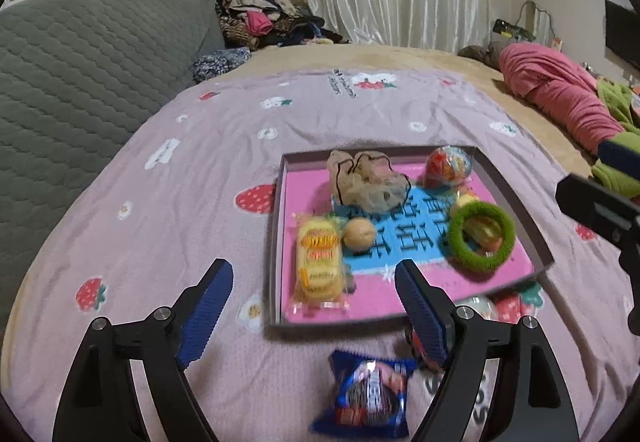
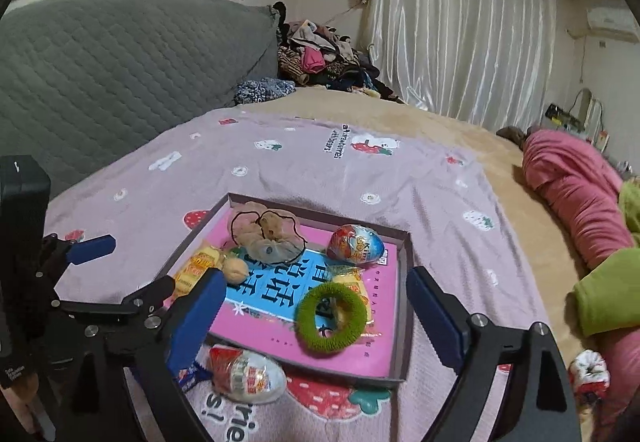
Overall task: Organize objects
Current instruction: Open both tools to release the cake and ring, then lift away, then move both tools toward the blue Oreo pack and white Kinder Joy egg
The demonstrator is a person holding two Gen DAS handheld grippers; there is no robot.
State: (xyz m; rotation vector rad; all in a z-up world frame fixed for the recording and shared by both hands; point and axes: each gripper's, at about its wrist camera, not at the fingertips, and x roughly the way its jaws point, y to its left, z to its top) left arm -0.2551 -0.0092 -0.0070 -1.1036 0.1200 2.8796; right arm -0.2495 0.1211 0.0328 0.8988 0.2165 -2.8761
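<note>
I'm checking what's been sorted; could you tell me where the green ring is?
The green ring lies inside the tray, near its front right corner, partly over a yellow snack packet.

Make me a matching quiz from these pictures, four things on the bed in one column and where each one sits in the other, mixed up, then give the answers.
Things:
1. green hair ring
2. blue snack packet
3. yellow snack pack
4. beige scrunchie

Places:
A. on the blanket, outside the tray
B. in the tray, back edge
C. in the tray, left side in the left wrist view
D. in the tray, near right corner

Pairs: 1-D, 2-A, 3-C, 4-B
</note>
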